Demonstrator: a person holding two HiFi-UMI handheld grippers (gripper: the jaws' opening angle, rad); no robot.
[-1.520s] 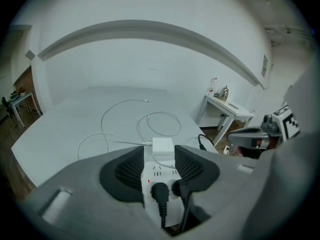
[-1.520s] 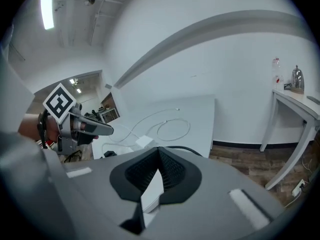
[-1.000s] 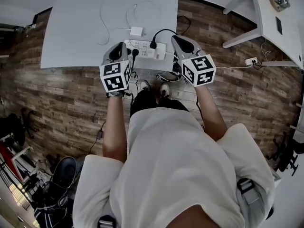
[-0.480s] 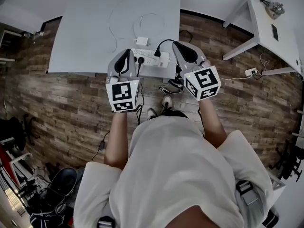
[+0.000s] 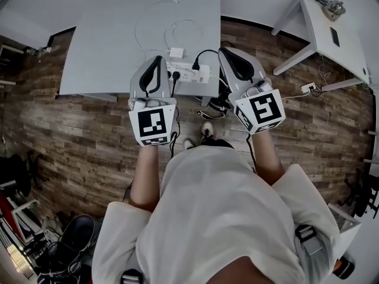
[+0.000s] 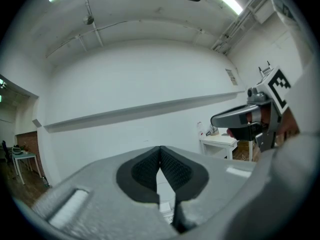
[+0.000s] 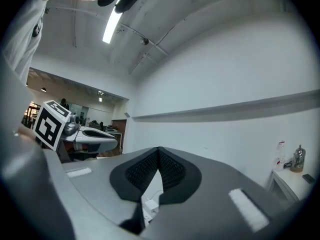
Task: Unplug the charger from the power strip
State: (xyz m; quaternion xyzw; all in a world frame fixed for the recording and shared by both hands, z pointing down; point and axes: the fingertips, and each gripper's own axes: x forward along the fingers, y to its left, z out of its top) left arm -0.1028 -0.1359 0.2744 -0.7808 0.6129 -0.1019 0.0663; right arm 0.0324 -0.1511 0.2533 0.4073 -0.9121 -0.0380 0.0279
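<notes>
A white power strip (image 5: 188, 73) lies near the front edge of the grey table (image 5: 100, 46). A black plug (image 5: 195, 65) with a black cable sits in it, and a second black plug (image 5: 175, 74) to its left. A white charger (image 5: 176, 53) with a looped white cable lies just behind the strip. My left gripper (image 5: 157, 61) hovers above the strip's left end, shut and empty. My right gripper (image 5: 225, 52) hovers off the strip's right end, also shut and empty. In both gripper views the pads meet, left gripper (image 6: 160, 149) and right gripper (image 7: 159, 150), pointing level at a white wall.
A white side table (image 5: 331, 37) stands at the upper right, with a floor socket (image 5: 308, 89) and cable beside it. Shoes (image 5: 206, 111) lie on the wooden floor under the table edge. Chairs and clutter (image 5: 71, 223) fill the lower left.
Both grippers have risen toward the head camera and look larger. They now hover over the table's front edge beside the power strip. Both jaws stayed shut.
</notes>
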